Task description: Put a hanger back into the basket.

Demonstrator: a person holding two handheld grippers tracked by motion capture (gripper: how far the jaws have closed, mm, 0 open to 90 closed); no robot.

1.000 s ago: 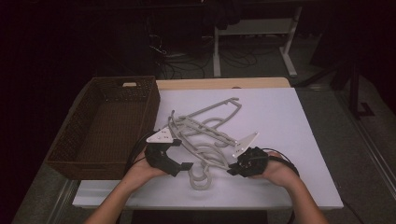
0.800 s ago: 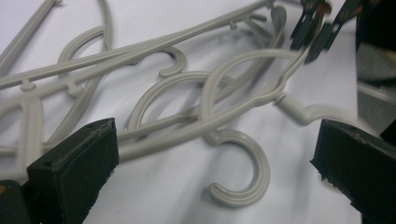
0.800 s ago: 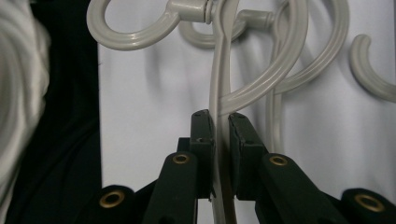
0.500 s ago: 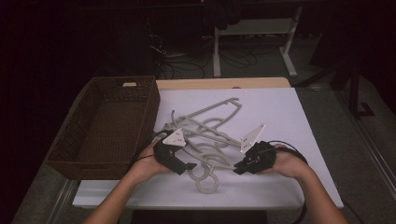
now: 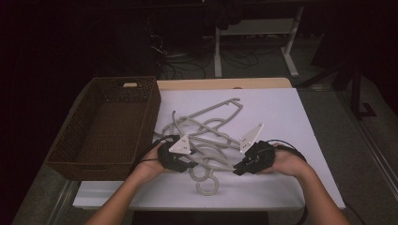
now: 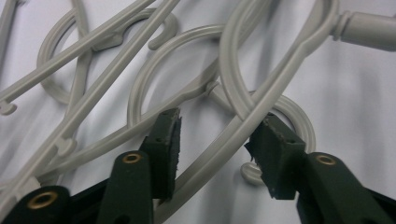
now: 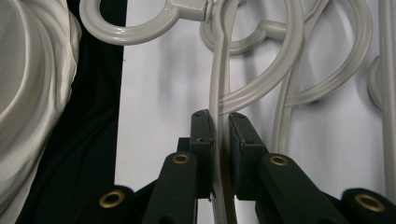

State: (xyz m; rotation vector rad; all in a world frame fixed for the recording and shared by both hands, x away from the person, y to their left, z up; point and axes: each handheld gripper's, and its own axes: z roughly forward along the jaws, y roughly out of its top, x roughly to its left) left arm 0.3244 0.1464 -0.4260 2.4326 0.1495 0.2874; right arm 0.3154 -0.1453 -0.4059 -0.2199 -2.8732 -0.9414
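Left gripper (image 6: 212, 149) fingers closing around smooth grey plastic hanger (image 6: 224, 140); right gripper (image 7: 222, 140) clamps it.

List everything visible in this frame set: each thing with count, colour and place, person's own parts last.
Clothes hangers: tangled pile, count unclear, light grey, mid-table.
Wicker basket: one, dark brown, left of the pile.
Table: one, white top, wooden strip at far edge.
Desk frame: one, white, on the dark floor behind.
Left gripper: one, black; jaws have just been closing around a hanger bar, pads not yet pressing.
Right gripper: one, black, shut on a hanger bar.
Forearms: two, entering from the bottom edge.
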